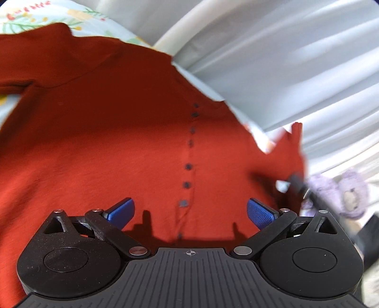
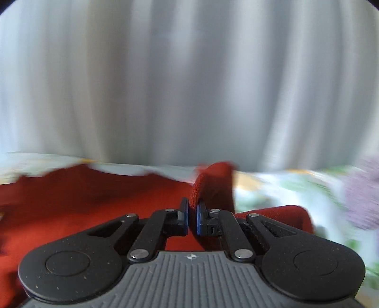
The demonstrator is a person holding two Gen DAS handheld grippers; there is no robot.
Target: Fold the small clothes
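A red button-front garment lies spread on the bed, with a row of dark buttons running down its middle. My left gripper hovers over its lower front, blue pads wide apart, open and holding nothing. In the right wrist view the garment fills the lower left. My right gripper is shut on a raised fold of the red cloth at the garment's right edge. From the left wrist the right gripper shows as a blur at that edge.
A floral bedsheet lies under the garment. Pale curtain folds hang right behind the bed. A purple plush toy sits on the sheet to the right.
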